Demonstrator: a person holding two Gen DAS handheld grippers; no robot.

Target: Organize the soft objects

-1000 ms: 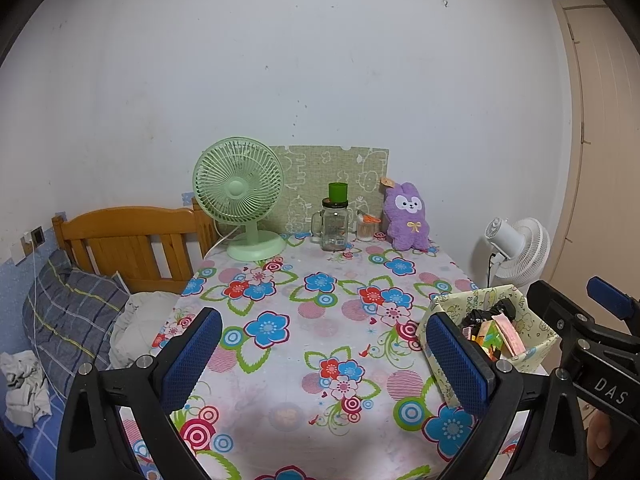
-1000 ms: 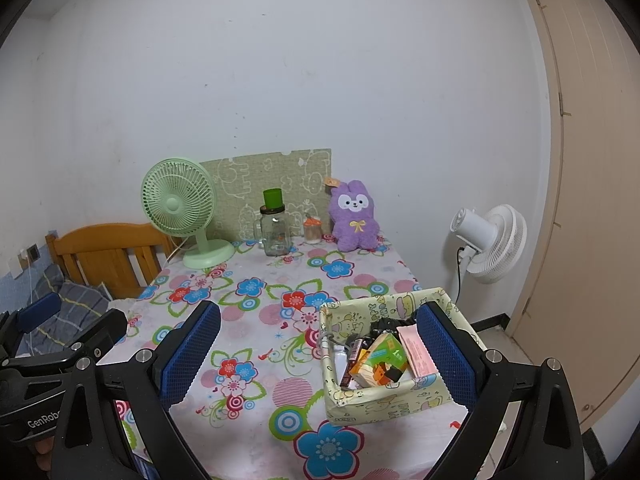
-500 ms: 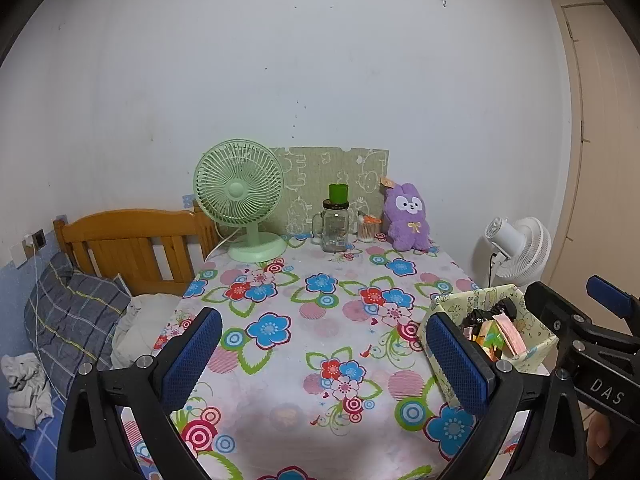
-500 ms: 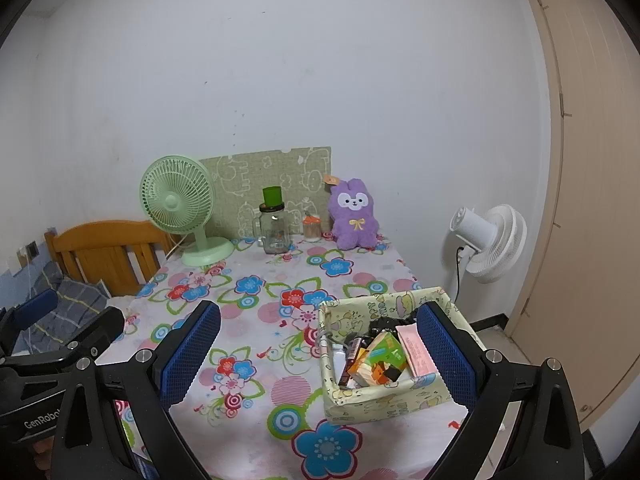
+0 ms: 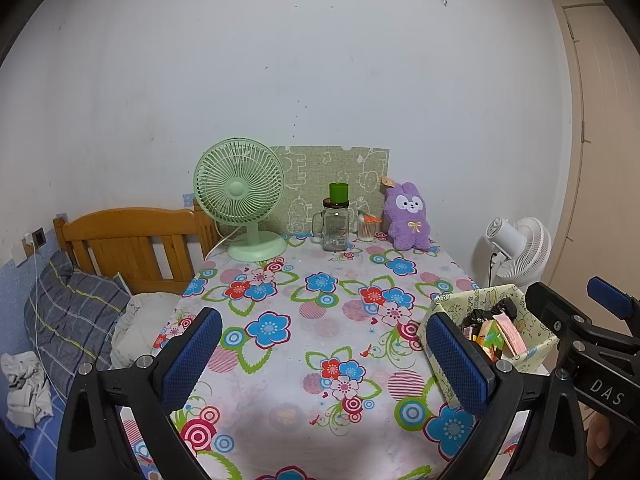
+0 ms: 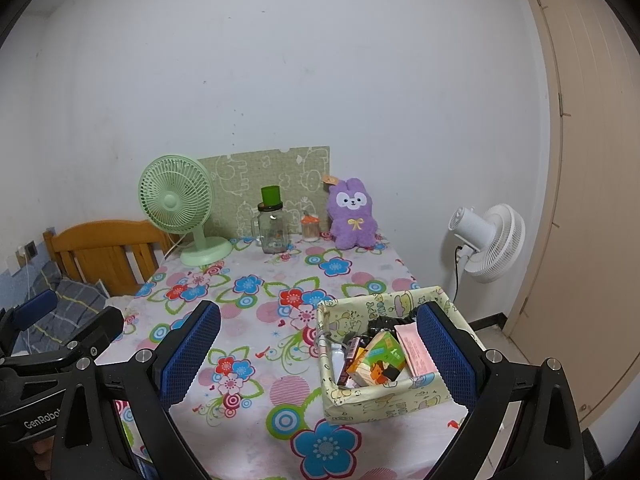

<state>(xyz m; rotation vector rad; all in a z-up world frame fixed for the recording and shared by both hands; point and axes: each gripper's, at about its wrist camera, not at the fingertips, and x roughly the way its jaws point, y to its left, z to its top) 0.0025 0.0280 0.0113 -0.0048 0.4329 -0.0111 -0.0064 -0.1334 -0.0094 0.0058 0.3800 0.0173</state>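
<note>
A purple plush bunny (image 5: 407,218) (image 6: 353,214) sits upright at the far edge of the flowered table (image 5: 316,320) (image 6: 256,276), against the wall. A yellow-green fabric box (image 5: 532,350) (image 6: 360,400) holding packets and small items stands at the table's near right. My left gripper (image 5: 324,354) hangs open above the near table edge, nothing between its blue pads. My right gripper (image 6: 318,354) is open too, its right finger (image 6: 446,354) in front of the box. Each view shows the other gripper's body at its side.
A green desk fan (image 5: 240,200), a glass jar with a green lid (image 5: 336,224) and a small orange-lidded jar (image 5: 367,229) line the far edge before a patterned board. A white floor fan (image 6: 488,240) stands right; a wooden bed frame (image 5: 132,240) with bedding lies left.
Both cameras have drifted slightly; the table and its objects sit marginally higher in view. Nothing on the table has moved and both grippers stay open.
</note>
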